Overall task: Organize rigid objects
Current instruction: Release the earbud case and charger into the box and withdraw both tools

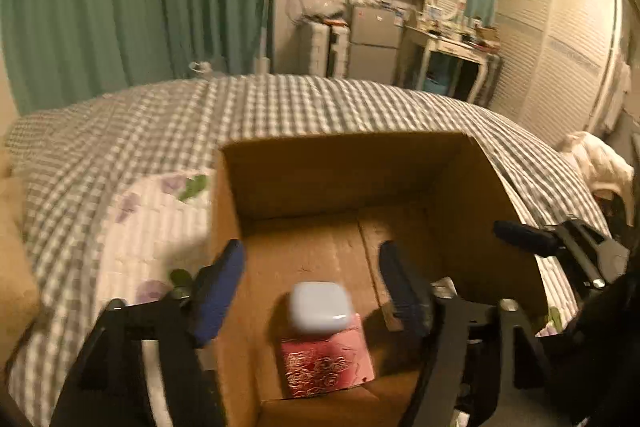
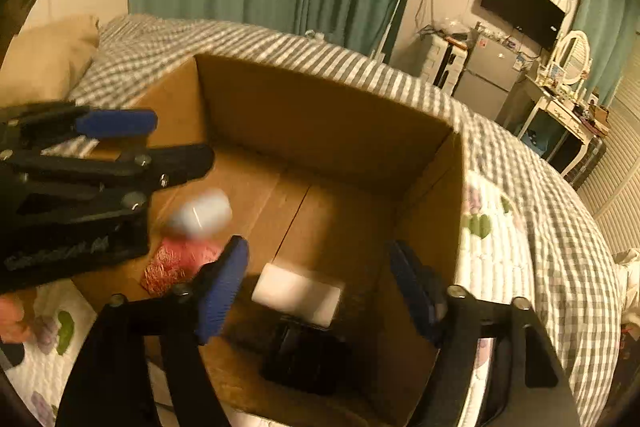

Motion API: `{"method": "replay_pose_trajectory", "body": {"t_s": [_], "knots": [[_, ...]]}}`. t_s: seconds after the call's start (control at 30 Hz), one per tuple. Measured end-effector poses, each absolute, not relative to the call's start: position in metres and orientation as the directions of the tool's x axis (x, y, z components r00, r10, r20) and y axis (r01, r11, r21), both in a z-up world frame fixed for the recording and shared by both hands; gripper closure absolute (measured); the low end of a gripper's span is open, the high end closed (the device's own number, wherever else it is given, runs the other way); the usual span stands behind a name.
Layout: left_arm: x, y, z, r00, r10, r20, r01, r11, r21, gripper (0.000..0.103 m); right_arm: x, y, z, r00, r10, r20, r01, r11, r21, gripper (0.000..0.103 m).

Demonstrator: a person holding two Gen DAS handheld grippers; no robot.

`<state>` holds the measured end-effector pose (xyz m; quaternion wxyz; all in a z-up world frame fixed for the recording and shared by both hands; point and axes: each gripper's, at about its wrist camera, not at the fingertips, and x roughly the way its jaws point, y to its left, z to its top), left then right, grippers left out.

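both grippers over the open cardboard box point(image 1: 472, 187), which sits on the checked bedspread point(image 1: 280, 107). left gripper point(image 1: 312, 287) jaws spread wide, nothing pinched; the pale blue rounded case point(image 1: 320, 307) sits between the fingers but clear of both, resting on top of the red patterned box point(image 1: 328, 367) at the near-left of the cardboard box floor. right gripper point(image 2: 320, 287) jaws also released, pads off everything; a white block point(image 2: 296, 295) is between them at the near-right of the cardboard box, on or just above a black item point(image 2: 304, 359). heavy blur, can't tell if it's touching. no flaps in the way.
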<state>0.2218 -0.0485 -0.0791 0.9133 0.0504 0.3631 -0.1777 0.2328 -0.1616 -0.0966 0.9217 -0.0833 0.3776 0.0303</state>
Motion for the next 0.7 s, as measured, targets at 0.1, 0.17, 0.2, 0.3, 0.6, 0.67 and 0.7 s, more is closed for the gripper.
{"method": "replay_pose_trajectory", "body": {"t_s": [0.1, 0.17, 0.2, 0.3, 0.6, 0.67, 0.7], "knots": [[0.216, -0.043, -0.065, 0.694, -0.292, -0.658, 0.351, 0.935, -0.046, 0.026, 0.229, -0.168, -0.082, 0.734, -0.005, -0.679, -0.100, 0.988, -0.115, 0.024], [0.212, -0.037, -0.056, 0.709, -0.292, -0.642, 0.334, 0.941, -0.058, 0.024, 0.225, -0.173, -0.074, 0.746, -0.005, -0.666, -0.083, 0.991, -0.101, 0.024], [0.211, -0.034, -0.051, 0.716, -0.289, -0.635, 0.324, 0.944, -0.065, 0.022, 0.224, -0.176, -0.069, 0.753, -0.006, -0.658, -0.076, 0.993, -0.096, 0.024], [0.207, -0.026, -0.035, 0.736, -0.289, -0.612, 0.299, 0.950, -0.089, 0.022, 0.218, -0.182, -0.053, 0.776, -0.018, -0.630, -0.042, 0.996, -0.080, 0.017], [0.173, -0.007, 0.012, 0.822, -0.270, -0.502, 0.259, 0.961, -0.095, 0.008, 0.173, -0.213, -0.006, 0.836, -0.029, -0.548, 0.038, 0.999, 0.005, 0.008], [0.161, -0.005, 0.020, 0.849, -0.263, -0.458, 0.248, 0.964, -0.093, 0.007, 0.165, -0.217, 0.003, 0.842, -0.026, -0.539, 0.043, 0.999, 0.019, 0.007], [0.155, -0.007, 0.025, 0.859, -0.266, -0.438, 0.254, 0.963, -0.088, 0.007, 0.160, -0.217, 0.009, 0.847, -0.026, -0.531, 0.045, 0.999, 0.024, 0.007]]}}
